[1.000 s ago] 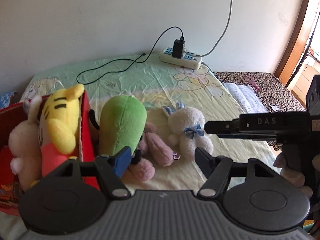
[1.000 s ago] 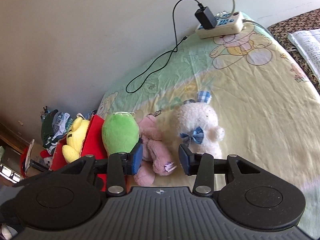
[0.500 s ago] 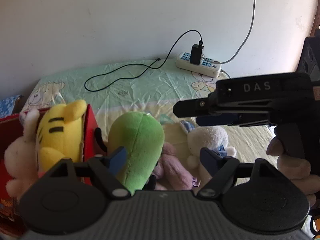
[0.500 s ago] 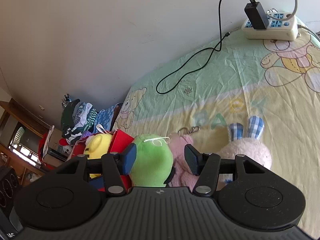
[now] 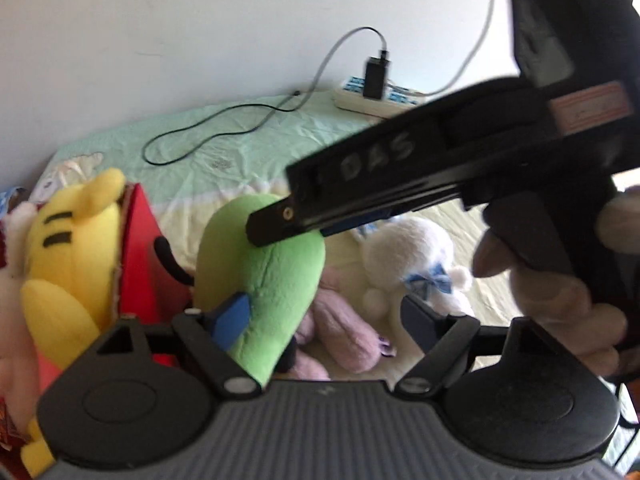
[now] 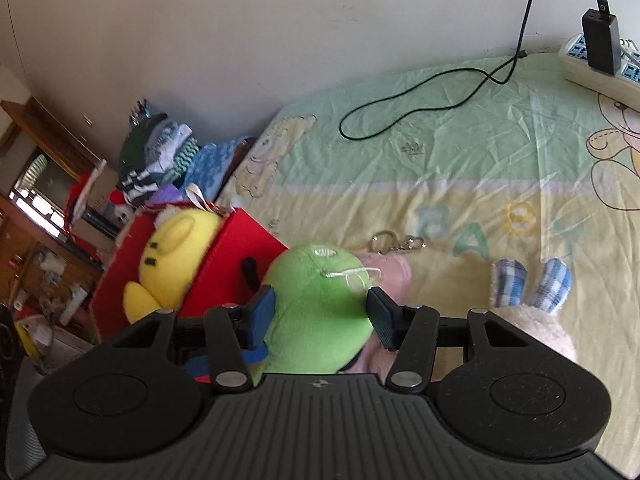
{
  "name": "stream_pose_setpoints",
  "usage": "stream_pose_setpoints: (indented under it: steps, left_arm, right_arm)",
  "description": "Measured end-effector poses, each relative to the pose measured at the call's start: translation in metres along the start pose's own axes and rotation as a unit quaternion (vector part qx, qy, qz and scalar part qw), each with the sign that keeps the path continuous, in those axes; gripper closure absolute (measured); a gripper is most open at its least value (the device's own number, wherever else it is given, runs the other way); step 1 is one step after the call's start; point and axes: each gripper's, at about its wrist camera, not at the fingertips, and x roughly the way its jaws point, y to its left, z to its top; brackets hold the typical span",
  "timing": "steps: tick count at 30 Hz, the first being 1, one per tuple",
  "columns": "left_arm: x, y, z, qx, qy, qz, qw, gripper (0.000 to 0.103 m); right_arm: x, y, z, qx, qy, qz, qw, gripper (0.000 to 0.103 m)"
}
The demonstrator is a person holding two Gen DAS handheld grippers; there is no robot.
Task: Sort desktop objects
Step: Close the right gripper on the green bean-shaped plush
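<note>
A green plush toy [image 6: 320,304] stands on the bed sheet beside a red box [image 6: 236,248]; it also shows in the left wrist view [image 5: 268,276]. My right gripper [image 6: 322,314] is open with its fingers on either side of the green plush top. My left gripper [image 5: 324,320] is open and empty, low in front of the toys. A yellow plush [image 5: 76,248] sits in the red box [image 5: 140,256]. A pink plush [image 5: 348,332] and a white bunny plush [image 5: 412,268] lie to the right of the green one.
A power strip [image 5: 376,100] with a black charger and a looped black cable [image 6: 432,104] lies at the back by the wall. A metal keyring [image 6: 396,242] lies on the sheet. Folded clothes [image 6: 160,160] and shelves stand left of the bed.
My right gripper has moved left and down over the green plush, which now sits between its fingers. The left gripper's view has shifted closer, with the right gripper body looming across it.
</note>
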Motion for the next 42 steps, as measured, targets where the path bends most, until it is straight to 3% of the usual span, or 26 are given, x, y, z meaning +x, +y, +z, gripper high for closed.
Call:
stream_pose_setpoints:
  steps: [4,10,13,16,17,19,22,28,37,42]
  left_arm:
    - [0.0,-0.011,-0.007,0.009,0.019,-0.052,0.9984,0.025]
    - [-0.035,-0.017,-0.012,0.036,-0.019,-0.047,0.9981,0.024]
    - [-0.048,-0.005,-0.002,0.024,-0.053,-0.029,0.9979,0.013]
    - [-0.037,0.006,0.008,0.009,-0.048,-0.014,0.9987,0.011]
    - [-0.028,0.01,0.009,0.002,-0.038,-0.023,0.999,0.011]
    - [-0.012,0.01,0.007,-0.002,-0.014,-0.04,0.9991,0.011]
    - [0.009,0.002,-0.004,-0.005,0.02,-0.053,0.9984,0.02]
    - [0.005,-0.033,-0.016,0.036,0.01,-0.09,0.9952,0.013]
    - [0.002,-0.046,-0.03,0.052,0.027,-0.131,0.9897,0.01]
    - [-0.005,-0.053,-0.035,0.071,0.028,-0.136,0.9878,0.01]
  right_arm:
    - [-0.008,-0.02,-0.004,0.044,0.005,0.015,0.999,0.048]
    - [-0.024,-0.03,-0.017,0.049,-0.003,-0.009,0.999,0.048]
    - [-0.031,-0.036,-0.028,0.051,-0.005,-0.027,0.998,0.048]
    - [-0.038,-0.046,-0.037,0.066,-0.008,-0.045,0.997,0.06]
    - [-0.04,-0.049,-0.039,0.073,-0.01,-0.047,0.996,0.066]
    - [-0.043,-0.053,-0.043,0.081,-0.009,-0.058,0.995,0.069]
    - [-0.053,-0.057,-0.05,0.102,-0.027,-0.045,0.993,0.065]
    - [-0.084,-0.074,-0.063,0.189,-0.076,0.006,0.979,0.048]
    - [-0.081,-0.064,-0.082,0.21,-0.059,0.041,0.975,0.045]
    - [-0.07,-0.06,-0.082,0.193,-0.046,0.01,0.98,0.038]
